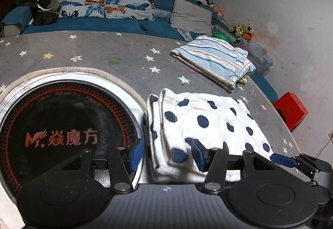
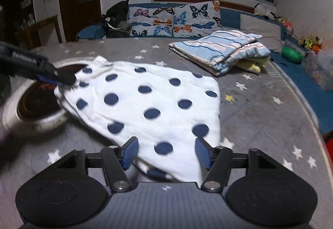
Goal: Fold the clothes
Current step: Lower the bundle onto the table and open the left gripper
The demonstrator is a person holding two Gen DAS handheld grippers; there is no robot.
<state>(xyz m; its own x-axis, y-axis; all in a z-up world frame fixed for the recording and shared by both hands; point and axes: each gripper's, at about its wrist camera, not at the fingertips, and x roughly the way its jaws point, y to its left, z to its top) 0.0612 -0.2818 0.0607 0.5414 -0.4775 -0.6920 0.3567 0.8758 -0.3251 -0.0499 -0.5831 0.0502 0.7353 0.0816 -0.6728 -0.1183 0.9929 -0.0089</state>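
A white garment with dark blue dots (image 1: 208, 118) lies folded on the grey star-print table cover (image 1: 104, 56). In the left wrist view my left gripper (image 1: 166, 145) stands open around the garment's layered left edge, and the pads do not squeeze it. One blue finger (image 1: 283, 160) of my right gripper shows at the garment's right corner. In the right wrist view the garment (image 2: 145, 102) spreads out ahead. My right gripper (image 2: 166, 143) is open, with the near edge lying loose between its jaws. The left gripper's fingers (image 2: 62, 78) sit at the far left corner.
A round black cooktop with red lettering (image 1: 62, 135) is set in the table left of the garment. A folded blue-striped cloth (image 1: 214, 60) lies behind. A red box (image 1: 291, 110) stands off the right edge. A blue bench holds butterfly cushions (image 1: 108, 2), dark clothes and toys.
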